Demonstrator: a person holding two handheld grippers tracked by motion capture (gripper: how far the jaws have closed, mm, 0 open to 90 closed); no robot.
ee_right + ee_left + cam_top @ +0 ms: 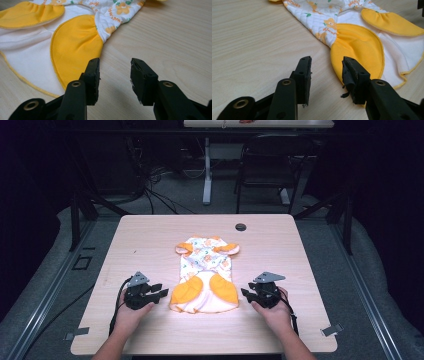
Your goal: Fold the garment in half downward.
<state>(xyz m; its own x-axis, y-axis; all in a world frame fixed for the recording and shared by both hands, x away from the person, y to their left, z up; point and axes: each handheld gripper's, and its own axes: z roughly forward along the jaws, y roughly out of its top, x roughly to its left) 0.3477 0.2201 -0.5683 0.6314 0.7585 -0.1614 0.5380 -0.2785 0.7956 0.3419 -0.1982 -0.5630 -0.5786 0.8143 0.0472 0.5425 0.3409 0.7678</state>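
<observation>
A small white garment (205,270) with orange flower print and two yellow-orange flaps lies flat in the middle of the wooden table (150,235). My left gripper (159,294) rests on the table just left of the garment's near hem, jaws open and empty. In the left gripper view the left gripper (325,67) points at the yellow flap (359,50). My right gripper (246,293) rests just right of the hem, also open with nothing between its jaws. From the right gripper view, the right gripper (114,68) faces bare wood beside the other yellow flap (75,45).
A dark round cable port (241,227) sits near the table's far edge. Beyond the table stand a black chair (272,165) and a white table leg (207,175) among floor cables. Metal clips (331,330) mark the near corners.
</observation>
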